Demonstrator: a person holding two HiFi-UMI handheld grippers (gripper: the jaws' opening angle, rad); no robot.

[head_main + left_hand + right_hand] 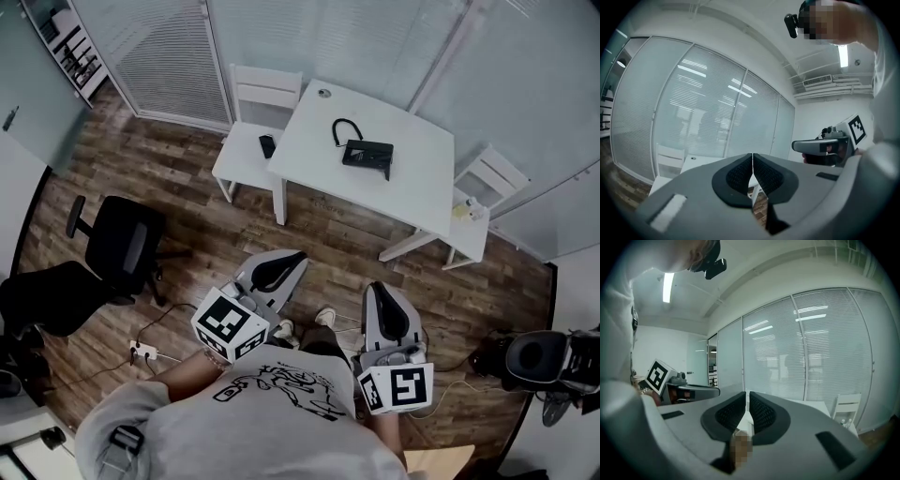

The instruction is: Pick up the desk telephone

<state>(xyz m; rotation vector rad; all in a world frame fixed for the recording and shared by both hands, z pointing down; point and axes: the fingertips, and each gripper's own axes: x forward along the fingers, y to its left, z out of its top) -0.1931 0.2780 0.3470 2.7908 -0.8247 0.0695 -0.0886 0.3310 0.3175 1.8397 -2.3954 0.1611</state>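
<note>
The black desk telephone [367,155] lies on the white table [412,178] across the room, its cord looped behind it. Both grippers are held level in front of the person, well short of the table. My left gripper [296,257] is shut with nothing between its jaws; in its own view the closed tips [752,157] point toward the table [701,162]. My right gripper [377,288] is also shut and empty, its tips [746,394] aimed at the table [811,405]. The telephone is not visible in either gripper view.
A white chair [258,122] with a small dark object [267,145] on its seat stands left of the table; another white chair [483,192] stands at its right. A black office chair [122,244] and a power strip [142,352] are on the wooden floor at left.
</note>
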